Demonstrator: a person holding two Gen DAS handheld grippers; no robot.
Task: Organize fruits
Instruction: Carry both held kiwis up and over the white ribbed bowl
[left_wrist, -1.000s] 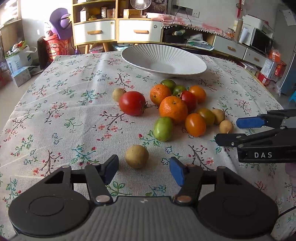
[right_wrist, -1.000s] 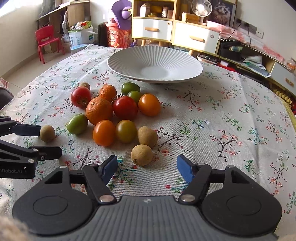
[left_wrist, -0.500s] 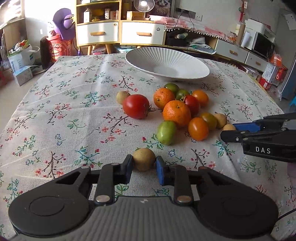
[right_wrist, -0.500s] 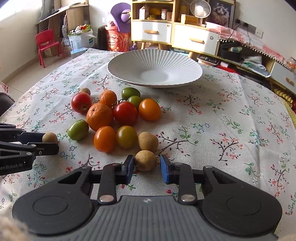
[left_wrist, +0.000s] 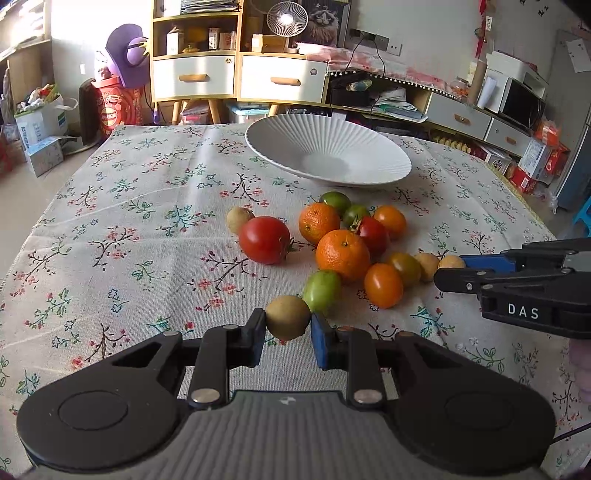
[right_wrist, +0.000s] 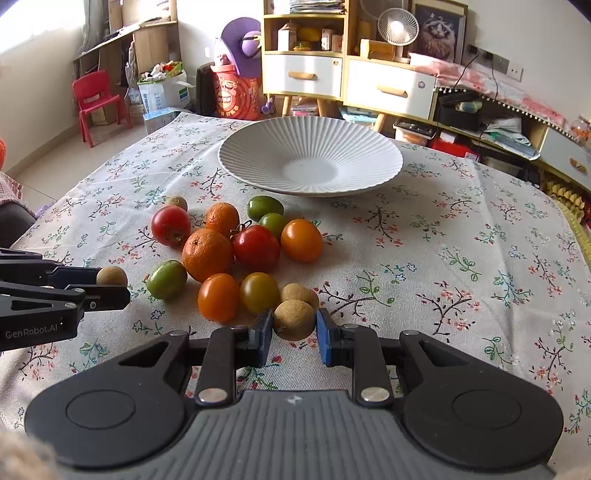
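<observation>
Both grippers have closed since a second ago, when their jaws stood wide apart with a small tan fruit lying loose between each pair. Now the left gripper is clamped on one round tan fruit, its blue pads pressing the fruit's two sides, and the right gripper is clamped the same way on a second tan fruit. Each held fruit sits low over the floral tablecloth at the near edge of the fruit pile; whether either has left the cloth I cannot tell. Both are nearly spherical, so neither shows a clear long axis or heading.

Counting outward: four tan fruits in all, the two held, a third just behind the right gripper's fruit, and a fourth at the far left of the pile. Two tangerines lie side by side, with two red tomatoes, two orange tomatoes, an olive-yellow one and three green fruits around them. The oval green ones lie with their long axes roughly across the view.

Beyond the pile stands one white ribbed plate, with nothing in it. Behind the table are a drawer cabinet and a red child's chair.
</observation>
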